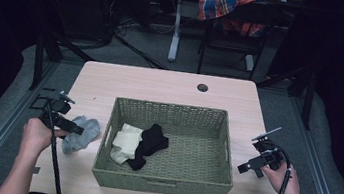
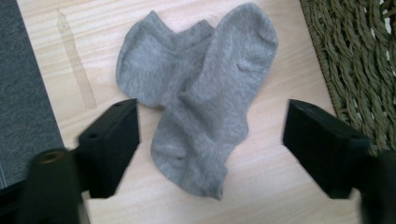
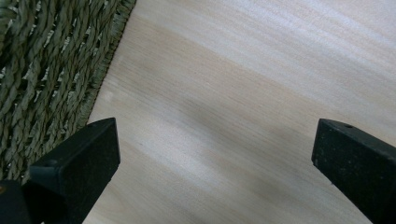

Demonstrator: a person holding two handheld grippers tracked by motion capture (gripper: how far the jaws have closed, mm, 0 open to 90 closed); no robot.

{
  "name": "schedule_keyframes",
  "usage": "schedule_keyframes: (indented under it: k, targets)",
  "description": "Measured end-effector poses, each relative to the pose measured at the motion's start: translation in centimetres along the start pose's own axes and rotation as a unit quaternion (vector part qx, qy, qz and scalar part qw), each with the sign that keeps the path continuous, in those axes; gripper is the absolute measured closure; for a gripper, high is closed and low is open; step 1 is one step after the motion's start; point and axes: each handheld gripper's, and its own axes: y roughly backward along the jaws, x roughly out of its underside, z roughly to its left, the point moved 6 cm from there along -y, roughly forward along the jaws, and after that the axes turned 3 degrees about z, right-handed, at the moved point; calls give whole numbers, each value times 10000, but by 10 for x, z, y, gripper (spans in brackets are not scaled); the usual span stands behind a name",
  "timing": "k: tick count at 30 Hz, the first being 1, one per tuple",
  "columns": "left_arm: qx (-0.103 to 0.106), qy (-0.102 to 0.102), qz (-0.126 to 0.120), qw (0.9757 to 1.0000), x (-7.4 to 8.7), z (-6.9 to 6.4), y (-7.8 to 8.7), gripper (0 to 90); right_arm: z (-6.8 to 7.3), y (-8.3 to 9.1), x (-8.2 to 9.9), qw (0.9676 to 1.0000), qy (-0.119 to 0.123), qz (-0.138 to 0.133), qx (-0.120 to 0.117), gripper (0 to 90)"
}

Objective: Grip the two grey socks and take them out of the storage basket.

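Note:
A pair of grey socks lies crumpled on the wooden table, just left of the woven green basket. My left gripper hovers over the grey socks with its jaws spread wide on either side of them, not touching. In the high view the left gripper reaches in from the left. Inside the basket lie a white sock and a black sock. My right gripper is held to the right of the basket, open and empty over bare wood.
The basket wall stands close on the right gripper's left side. A round cable hole sits near the table's far edge. Beyond the table stands a chair draped with plaid cloth. Dark floor surrounds the table.

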Motion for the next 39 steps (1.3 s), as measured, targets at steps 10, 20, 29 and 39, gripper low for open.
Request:
schedule_keyframes:
  k: [10,20,29,39]
  targets:
    - [-190,34,85,9998,26,-7,3,70,-1,-1,0,10000,11,46,-2,7]
    - [-309,94,325,9989,57,-8,-6,14,1,-2,0,10000,17,51,-27,7]
    - [-325,67,395,9987,69,-11,-10,3,1,-3,0,10000,-63,-6,18,7]
    - [-254,-25,615,9978,74,-9,-16,2,1,-6,-2,10000,-61,-15,19,7]
